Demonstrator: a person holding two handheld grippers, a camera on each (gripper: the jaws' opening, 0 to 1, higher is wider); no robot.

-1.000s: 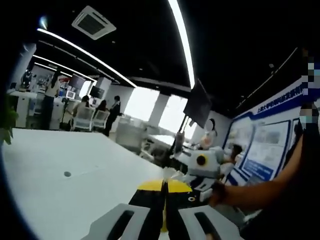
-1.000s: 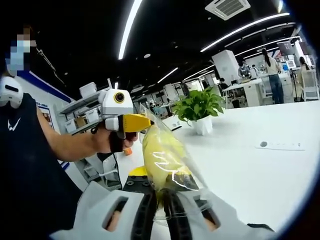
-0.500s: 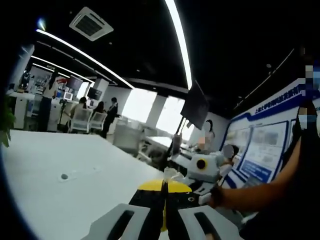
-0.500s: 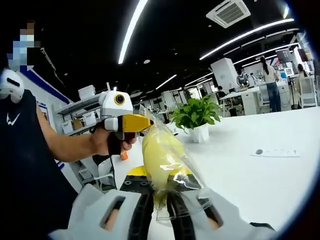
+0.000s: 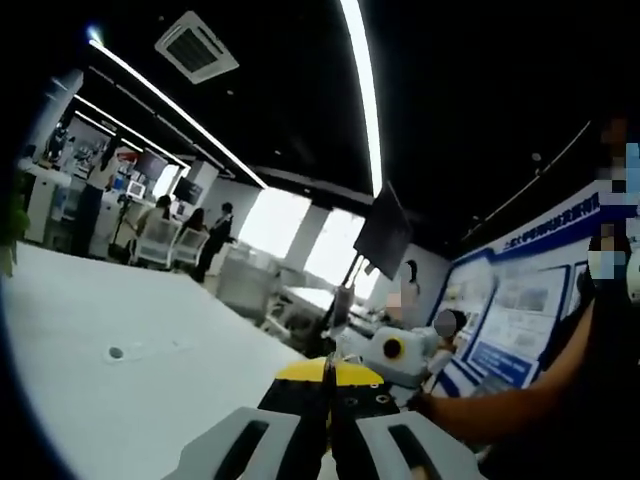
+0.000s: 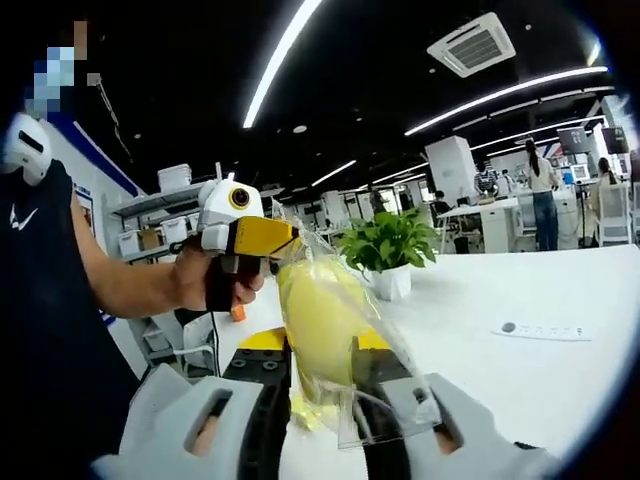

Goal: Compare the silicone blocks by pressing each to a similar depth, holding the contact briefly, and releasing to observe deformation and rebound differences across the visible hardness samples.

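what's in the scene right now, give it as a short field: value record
right gripper: shut on the bagged yellow block
bagged yellow block: yellow piece in a clear plastic bag, held up above the white table
left gripper: jaws together; whether they pinch the bag's top edge cannot be told
left gripper in the right gripper view: held by a hand, its tip at the top of the bag
potted plant: standing on the table behind the bag
table inset: flat panel with a round hole
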